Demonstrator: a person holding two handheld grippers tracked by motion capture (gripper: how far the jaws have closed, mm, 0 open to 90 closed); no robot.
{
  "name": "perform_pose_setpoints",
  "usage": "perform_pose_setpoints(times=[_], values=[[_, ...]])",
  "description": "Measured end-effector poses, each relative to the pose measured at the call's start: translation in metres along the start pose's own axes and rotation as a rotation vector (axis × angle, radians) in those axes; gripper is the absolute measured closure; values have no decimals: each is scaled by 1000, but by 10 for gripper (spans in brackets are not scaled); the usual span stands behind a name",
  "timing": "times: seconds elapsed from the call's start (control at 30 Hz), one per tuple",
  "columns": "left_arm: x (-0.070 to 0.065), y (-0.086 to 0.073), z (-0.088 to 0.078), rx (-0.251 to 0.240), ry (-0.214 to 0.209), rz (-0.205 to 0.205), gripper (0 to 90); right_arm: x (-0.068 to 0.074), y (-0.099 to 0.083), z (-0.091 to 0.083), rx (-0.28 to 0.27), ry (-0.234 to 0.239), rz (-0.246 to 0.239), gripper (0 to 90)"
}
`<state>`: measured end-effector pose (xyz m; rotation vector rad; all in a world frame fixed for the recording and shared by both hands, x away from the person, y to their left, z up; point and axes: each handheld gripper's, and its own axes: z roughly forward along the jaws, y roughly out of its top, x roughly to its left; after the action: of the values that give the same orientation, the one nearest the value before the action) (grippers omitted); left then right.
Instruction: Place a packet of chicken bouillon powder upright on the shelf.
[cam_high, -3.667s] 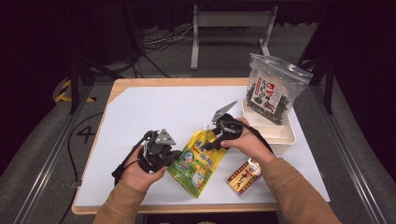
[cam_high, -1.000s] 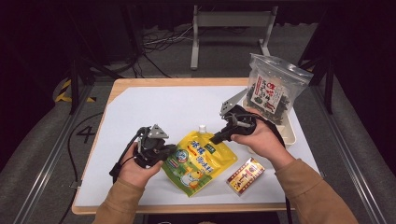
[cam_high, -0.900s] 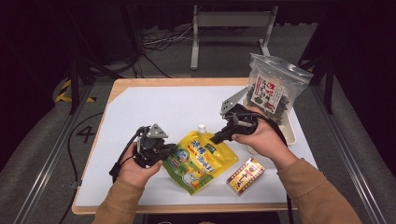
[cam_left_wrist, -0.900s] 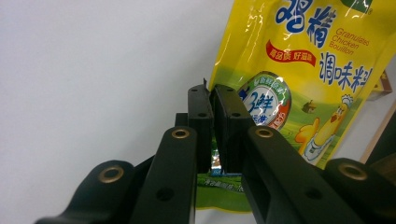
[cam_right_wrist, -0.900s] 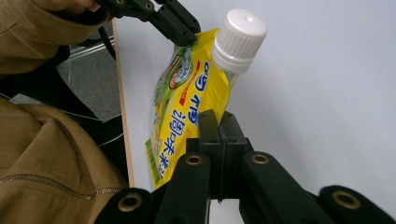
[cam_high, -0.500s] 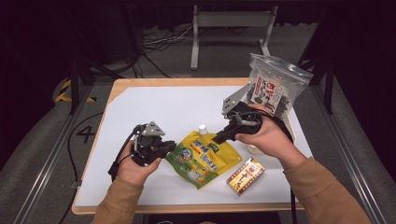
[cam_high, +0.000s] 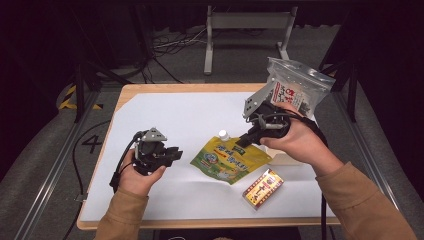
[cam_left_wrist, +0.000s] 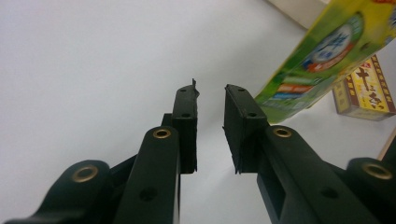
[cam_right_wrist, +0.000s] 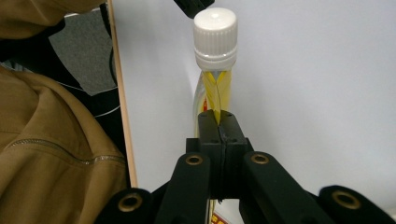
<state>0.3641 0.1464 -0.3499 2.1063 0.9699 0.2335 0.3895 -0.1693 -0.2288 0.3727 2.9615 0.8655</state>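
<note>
The right gripper (cam_high: 243, 141) has its fingers clamped on the yellow-green spout pouch (cam_high: 230, 159) just below the white cap (cam_right_wrist: 215, 32), seemingly lifting it off the tabletop (cam_high: 190, 115) mid-scene. The left gripper (cam_high: 175, 154), left of the pouch, has just been opening; its fingers stand narrowly apart with nothing between them.

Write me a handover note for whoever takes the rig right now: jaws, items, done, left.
Right gripper: jaws shut on the yellow-green spouted drink pouch, gripped just below its white screw cap and lifted off the white table.
Left gripper: jaws have just been opening, nothing between them, beside the pouch.
Yellow-and-red snack box lies near the front edge; clear bag of dark snacks stands in the white tray.
Done: pouch picked up. Left: likely set it down somewhere, perhaps the tray.
</note>
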Motion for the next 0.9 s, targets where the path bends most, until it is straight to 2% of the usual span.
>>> perform_pose_setpoints(times=[0.07, 0.1, 0.4, 0.7, 0.9], values=[[3, -1, 0, 0, 6, 2, 751, 0, 2, -5, 9, -16, 3, 900], [5, -2, 0, 0, 8, -11, 749, -1, 2, -7, 13, -24, 6, 900], [19, -7, -4, -2, 25, -46, 719, -6, 2, -28, 44, -81, 14, 900], [24, -6, -2, -3, 32, -55, 717, -9, 0, -46, 41, -106, 32, 900], [27, -6, -1, 1, 32, -61, 717, -10, 0, -65, 39, -146, 40, 900]])
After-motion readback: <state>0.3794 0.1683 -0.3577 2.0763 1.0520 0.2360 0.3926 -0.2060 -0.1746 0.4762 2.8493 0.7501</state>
